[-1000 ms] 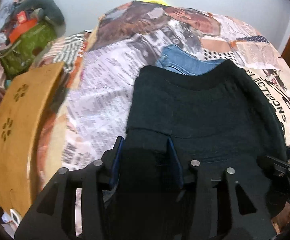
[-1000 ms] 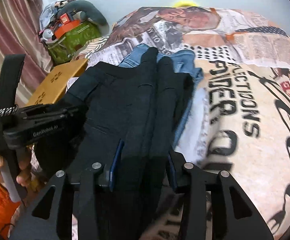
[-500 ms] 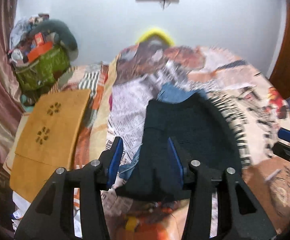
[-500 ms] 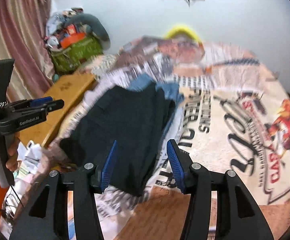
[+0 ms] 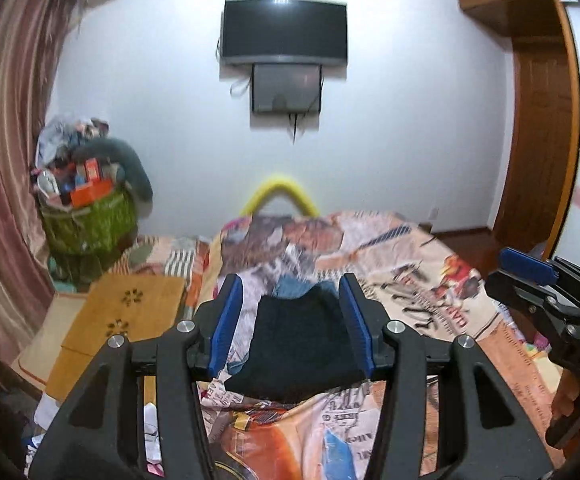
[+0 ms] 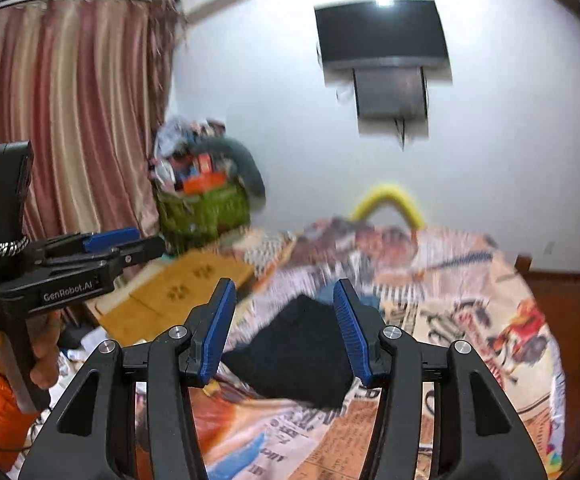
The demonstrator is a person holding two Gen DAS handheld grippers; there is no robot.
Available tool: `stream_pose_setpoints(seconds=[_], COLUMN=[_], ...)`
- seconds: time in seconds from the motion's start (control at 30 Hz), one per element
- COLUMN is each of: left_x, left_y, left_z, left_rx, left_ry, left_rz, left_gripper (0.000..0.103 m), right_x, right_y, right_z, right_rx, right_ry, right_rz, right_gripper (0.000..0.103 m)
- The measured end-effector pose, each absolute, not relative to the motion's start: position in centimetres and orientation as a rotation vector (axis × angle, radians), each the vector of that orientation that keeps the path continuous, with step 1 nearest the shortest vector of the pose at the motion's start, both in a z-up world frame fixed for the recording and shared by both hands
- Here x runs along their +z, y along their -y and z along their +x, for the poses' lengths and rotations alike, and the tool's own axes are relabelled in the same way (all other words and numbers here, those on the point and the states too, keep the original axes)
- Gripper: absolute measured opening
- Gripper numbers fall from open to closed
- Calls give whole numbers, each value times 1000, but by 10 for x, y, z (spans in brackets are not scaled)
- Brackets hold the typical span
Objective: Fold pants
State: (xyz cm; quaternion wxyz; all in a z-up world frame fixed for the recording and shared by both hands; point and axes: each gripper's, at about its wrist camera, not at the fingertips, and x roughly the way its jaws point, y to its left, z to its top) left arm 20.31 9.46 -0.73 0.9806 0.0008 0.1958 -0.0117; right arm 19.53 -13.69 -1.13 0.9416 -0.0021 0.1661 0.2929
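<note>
Dark folded pants [image 5: 298, 344] lie on the bed's printed sheet [image 5: 410, 280], on top of a blue denim garment [image 5: 290, 286] that peeks out behind them. They also show in the right wrist view [image 6: 294, 356]. My left gripper [image 5: 292, 320] is open and empty, raised back from the pants. My right gripper [image 6: 284, 328] is open and empty, also held back above the bed's near edge. The right gripper shows at the right of the left wrist view [image 5: 546, 284], and the left gripper at the left of the right wrist view [image 6: 90, 256].
A wooden lap table [image 5: 122, 320] lies left of the bed. A green basket of clutter [image 5: 86, 216] stands by the curtain [image 5: 6, 160]. A TV [image 5: 286, 32] hangs on the far wall. A wooden door [image 5: 542, 120] is at the right.
Both grippers let go of the dark pants, opened, and pulled back and up from the bed. The pants now lie folded on the sheet.
</note>
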Motion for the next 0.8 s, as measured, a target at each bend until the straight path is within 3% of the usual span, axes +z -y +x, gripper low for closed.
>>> stream_pose_setpoints(seconds=[0.27, 0.43, 0.6, 0.8], left_x=[9, 4, 0, -1], left_y=[-70, -64, -58, -57], left_z=[116, 87, 70, 61], left_rx=[28, 26, 28, 40], left_ry=[-256, -233, -209, -196], left_rz=[41, -6, -2, -6], left_gripper=[50, 75, 100, 103], right_x=[9, 1, 0, 2], right_y=[151, 156, 159, 160], right_z=[129, 110, 99, 93], right_rx=[581, 571, 523, 483], right_ry=[-206, -207, -206, -193], right_rz=[8, 36, 29, 34], right_gripper=[47, 49, 73, 92])
